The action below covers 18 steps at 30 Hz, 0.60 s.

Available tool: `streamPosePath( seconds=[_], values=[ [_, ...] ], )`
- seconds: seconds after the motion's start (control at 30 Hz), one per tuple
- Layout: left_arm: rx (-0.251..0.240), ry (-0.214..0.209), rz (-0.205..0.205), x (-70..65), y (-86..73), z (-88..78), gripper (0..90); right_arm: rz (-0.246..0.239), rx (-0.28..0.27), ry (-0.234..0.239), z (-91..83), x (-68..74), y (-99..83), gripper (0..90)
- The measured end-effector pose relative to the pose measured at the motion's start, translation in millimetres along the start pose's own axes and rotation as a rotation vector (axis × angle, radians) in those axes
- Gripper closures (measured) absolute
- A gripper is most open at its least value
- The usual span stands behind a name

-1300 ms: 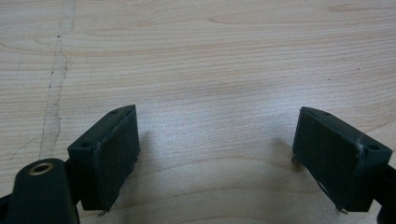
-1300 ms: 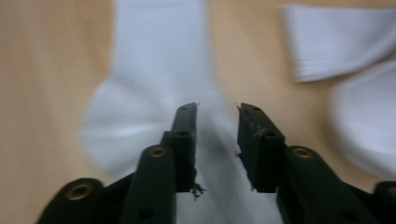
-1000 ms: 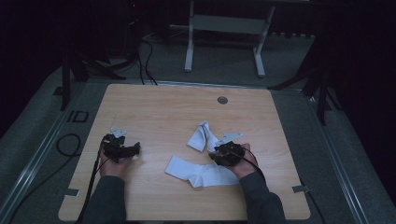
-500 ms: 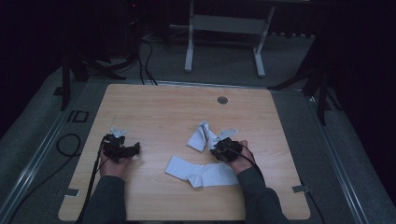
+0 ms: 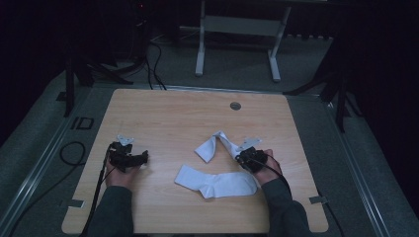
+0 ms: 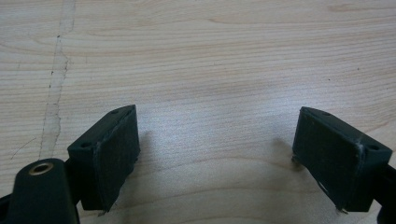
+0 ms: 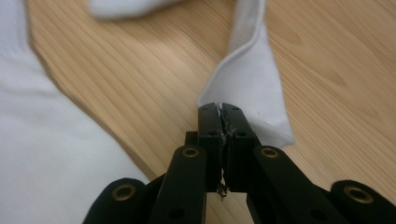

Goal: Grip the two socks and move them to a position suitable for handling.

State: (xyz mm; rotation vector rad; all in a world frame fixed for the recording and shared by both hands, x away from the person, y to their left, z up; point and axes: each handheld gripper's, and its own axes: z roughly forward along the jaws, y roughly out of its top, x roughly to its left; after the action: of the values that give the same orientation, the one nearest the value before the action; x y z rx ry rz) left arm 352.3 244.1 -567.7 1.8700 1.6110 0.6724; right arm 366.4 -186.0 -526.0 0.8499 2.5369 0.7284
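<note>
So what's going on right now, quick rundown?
Left gripper open, resting over bare table. Right gripper shut, at the edge of the folded sock, grip unclear. Second sock flat, nearer the person. Nothing in the way.

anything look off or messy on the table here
One white sock lies flat, but the other sock is bent into a peaked fold instead of lying flat. The right gripper is shut at that sock's edge. The left gripper is open over bare wood. Nothing looks spilled or damaged.
</note>
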Motion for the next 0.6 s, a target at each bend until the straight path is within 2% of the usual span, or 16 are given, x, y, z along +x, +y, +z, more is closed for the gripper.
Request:
streamPosePath(
  seconds=[0.03,0.1,0.13,0.17,0.27,0.3,0.33,0.37,0.4,0.43,0.47,0.5,0.53,0.6],
  values=[
    [0.0,0.0,0.0,0.0,0.0,0.0,14.9,0.012,0.007,-0.018,-4.3,-9.0,-9.2,87.1],
    [-0.003,0.0,-0.003,-0.2,-0.1,0.2,14.9,0.015,0.011,-0.023,-5.7,-12.7,-12.5,87.0],
    [-0.003,0.0,-0.003,-0.2,-0.1,0.2,14.9,0.035,0.021,-0.041,-9.5,-23.4,-21.9,86.8],
    [-0.003,0.0,-0.003,-0.2,-0.1,0.2,14.9,0.035,0.021,-0.041,-9.5,-23.4,-21.9,86.8],
    [-0.003,0.0,-0.003,-0.2,-0.1,0.2,14.9,0.046,0.042,-0.066,-13.3,-37.6,-31.9,85.0],
    [-0.003,-0.001,-0.003,-0.2,-0.1,0.2,14.9,0.055,0.065,-0.076,-15.5,-46.6,-35.9,75.0],
    [-0.003,-0.001,-0.003,-0.2,-0.1,0.2,14.9,0.061,0.065,-0.058,-17.2,-50.4,-36.6,70.1],
    [-0.003,-0.001,-0.003,-0.2,-0.1,0.2,14.9,0.061,0.065,-0.058,-17.2,-50.4,-36.6,70.1],
    [-0.003,-0.001,-0.003,-0.2,-0.1,0.2,14.9,0.073,0.027,-0.03,-23.9,-53.7,-34.3,65.8],
    [-0.004,-0.001,-0.003,-0.2,-0.1,0.2,14.9,0.073,0.027,-0.03,-23.9,-53.7,-34.3,65.8],
    [-0.003,-0.001,-0.003,-0.2,-0.1,0.2,14.9,0.079,-0.01,-0.011,-30.1,-53.4,-28.1,63.5],
    [-0.003,-0.001,-0.003,-0.2,-0.1,0.2,14.9,0.079,-0.01,-0.011,-30.1,-53.4,-28.1,63.5],
    [-0.003,-0.001,-0.003,-0.2,-0.1,0.1,14.9,0.074,-0.035,0.0,-32.2,-51.5,-19.9,63.4],
    [-0.002,-0.001,-0.003,-0.2,-0.1,0.1,14.9,0.07,-0.04,0.003,-31.8,-50.5,-16.5,63.4]
  ],
)
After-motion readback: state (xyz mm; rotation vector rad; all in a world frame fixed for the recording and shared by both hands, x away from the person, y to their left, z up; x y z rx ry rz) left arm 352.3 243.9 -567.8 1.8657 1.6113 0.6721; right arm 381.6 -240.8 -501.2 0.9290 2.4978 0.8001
